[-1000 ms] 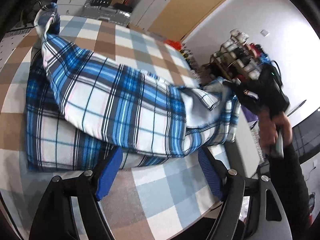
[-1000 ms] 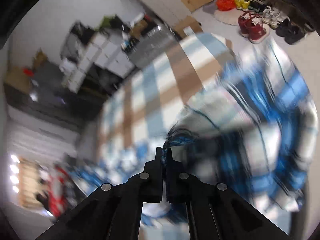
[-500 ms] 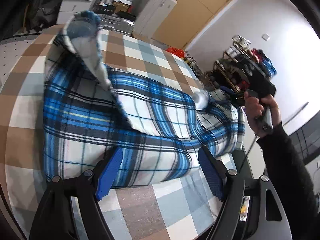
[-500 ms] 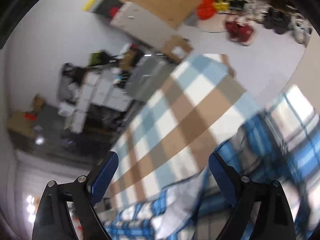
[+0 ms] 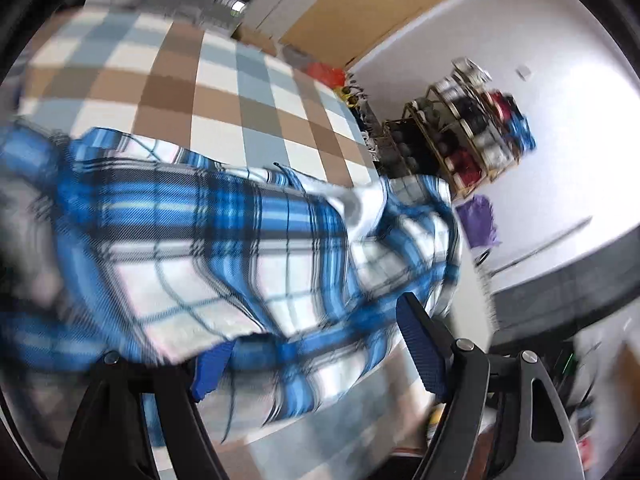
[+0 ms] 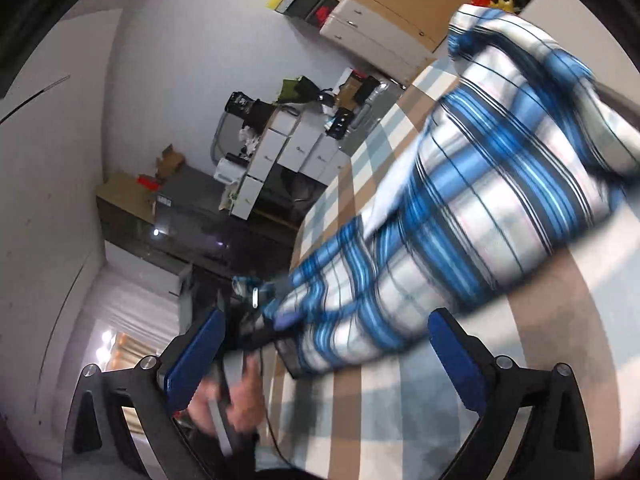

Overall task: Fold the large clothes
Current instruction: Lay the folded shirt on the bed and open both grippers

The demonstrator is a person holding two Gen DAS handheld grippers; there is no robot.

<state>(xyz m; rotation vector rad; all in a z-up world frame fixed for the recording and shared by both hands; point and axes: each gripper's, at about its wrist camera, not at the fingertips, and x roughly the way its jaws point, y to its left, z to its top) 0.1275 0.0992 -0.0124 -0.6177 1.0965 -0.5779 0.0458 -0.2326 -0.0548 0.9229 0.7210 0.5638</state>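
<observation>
A blue, white and black plaid shirt (image 5: 224, 248) lies folded over on the checked tablecloth (image 5: 224, 80). My left gripper (image 5: 316, 348) is open, its blue pads (image 5: 420, 348) at the shirt's near edge, with cloth over the left pad. In the right wrist view the shirt (image 6: 472, 208) stretches across the table. My right gripper (image 6: 328, 356) is open and empty, short of the shirt's near end. The left hand-held gripper (image 6: 280, 320) shows there at the shirt's corner, held by a hand (image 6: 236, 400). Both views are motion-blurred.
The table edge (image 5: 440, 304) drops off to the right. A shoe rack (image 5: 464, 128) stands by the white wall. White drawer units (image 6: 288, 152) and a dark counter (image 6: 180, 216) stand beyond the table's far side. Wooden wardrobes (image 5: 360, 12) line the back.
My right gripper opened, let go of the shirt and swung back. The lifted flap has dropped flat. My left gripper moved in onto the shirt's edge.
</observation>
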